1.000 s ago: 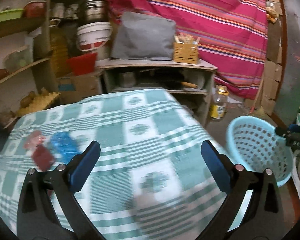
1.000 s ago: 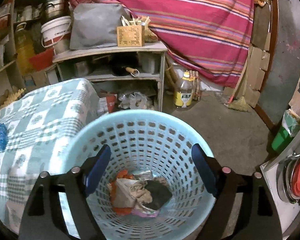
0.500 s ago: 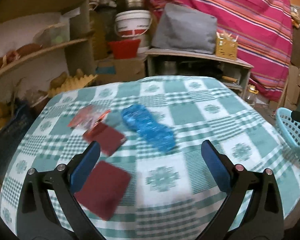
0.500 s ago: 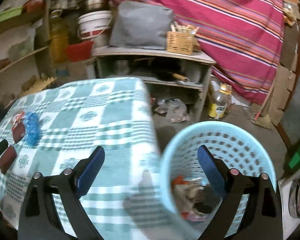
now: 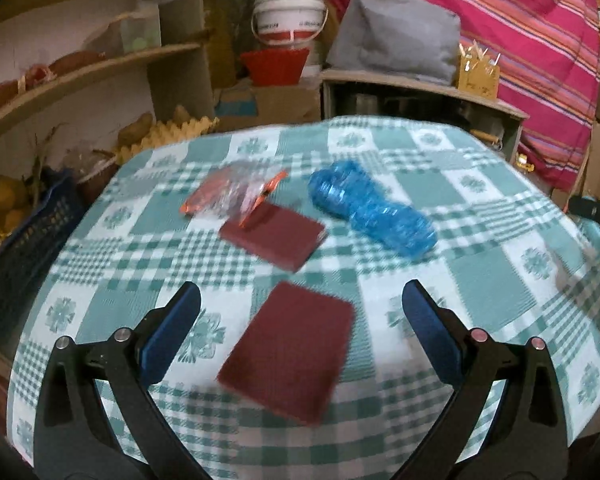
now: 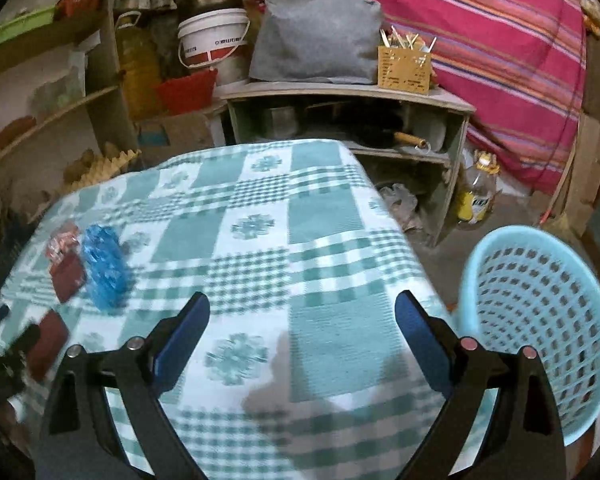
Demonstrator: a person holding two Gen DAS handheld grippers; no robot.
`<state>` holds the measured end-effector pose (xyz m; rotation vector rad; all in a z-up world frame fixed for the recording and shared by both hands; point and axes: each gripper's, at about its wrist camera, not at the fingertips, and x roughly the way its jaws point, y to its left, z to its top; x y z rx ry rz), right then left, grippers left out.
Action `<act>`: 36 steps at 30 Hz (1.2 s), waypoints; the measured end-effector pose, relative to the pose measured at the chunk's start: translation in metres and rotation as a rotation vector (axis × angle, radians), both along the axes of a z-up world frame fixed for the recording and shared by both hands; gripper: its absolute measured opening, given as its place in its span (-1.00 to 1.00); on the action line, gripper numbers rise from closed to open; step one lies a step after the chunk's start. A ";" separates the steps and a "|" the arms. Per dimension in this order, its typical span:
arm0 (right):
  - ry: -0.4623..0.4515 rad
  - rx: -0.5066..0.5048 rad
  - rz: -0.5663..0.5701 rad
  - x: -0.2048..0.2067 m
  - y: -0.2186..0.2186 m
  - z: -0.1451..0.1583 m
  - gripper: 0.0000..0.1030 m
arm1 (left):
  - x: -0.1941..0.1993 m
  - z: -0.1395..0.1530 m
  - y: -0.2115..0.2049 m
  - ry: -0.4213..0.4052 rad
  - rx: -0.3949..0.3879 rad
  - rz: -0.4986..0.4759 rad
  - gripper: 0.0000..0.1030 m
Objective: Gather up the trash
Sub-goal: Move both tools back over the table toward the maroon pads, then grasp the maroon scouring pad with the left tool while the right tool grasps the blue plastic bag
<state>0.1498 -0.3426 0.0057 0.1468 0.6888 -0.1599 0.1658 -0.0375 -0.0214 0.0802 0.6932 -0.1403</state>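
On the green checked tablecloth (image 5: 480, 272) lie a near maroon flat packet (image 5: 288, 348), a second maroon packet (image 5: 274, 236), a crumpled clear-and-orange wrapper (image 5: 236, 194) and a crushed blue plastic bottle (image 5: 372, 208). My left gripper (image 5: 300, 320) is open and empty, with the near maroon packet between its fingers. My right gripper (image 6: 302, 328) is open and empty over the cloth's right part. The bottle (image 6: 106, 268) and packets (image 6: 66, 276) lie far to its left. The light blue trash basket (image 6: 540, 320) stands at the right, beside the table.
Shelves with a white bucket (image 5: 288, 18), red tub (image 5: 276, 66) and grey bag (image 5: 392, 38) stand behind the table. A dark blue crate (image 5: 24, 240) sits at the left. A low cabinet (image 6: 348, 120) and an oil bottle (image 6: 478, 190) stand on the floor at the right.
Both grippers swung left, from the basket toward the table. The left one now hangs over the near maroon packet. The right one left the basket and is now over the cloth.
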 end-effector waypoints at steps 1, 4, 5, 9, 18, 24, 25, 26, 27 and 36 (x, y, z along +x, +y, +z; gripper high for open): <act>0.002 0.009 0.002 0.002 0.003 -0.001 0.78 | 0.002 -0.003 0.005 0.022 -0.016 0.000 0.89; 0.011 0.002 0.017 0.008 0.015 -0.004 0.78 | 0.006 -0.010 0.015 0.064 -0.060 0.010 0.89; 0.013 -0.005 0.022 0.009 0.019 -0.005 0.78 | 0.008 -0.012 0.017 0.077 -0.065 0.010 0.89; 0.022 -0.032 0.044 0.014 0.034 -0.008 0.78 | 0.012 -0.018 0.021 0.118 -0.074 -0.007 0.89; 0.050 -0.028 0.056 0.026 0.047 -0.014 0.78 | 0.018 -0.026 0.001 0.172 0.031 -0.061 0.84; 0.059 -0.044 0.083 0.034 0.063 -0.018 0.78 | 0.019 -0.029 0.006 0.197 0.005 -0.091 0.34; 0.061 -0.047 0.090 0.035 0.065 -0.018 0.78 | 0.018 -0.028 0.008 0.195 -0.005 -0.091 0.33; 0.062 -0.049 0.098 0.038 0.070 -0.019 0.78 | 0.018 -0.027 0.010 0.191 -0.012 -0.086 0.33; 0.063 -0.050 0.104 0.039 0.073 -0.019 0.78 | 0.017 -0.024 0.013 0.181 -0.017 -0.081 0.33; 0.057 -0.080 0.208 0.057 0.122 -0.020 0.78 | 0.030 0.018 0.051 0.013 -0.035 0.052 0.33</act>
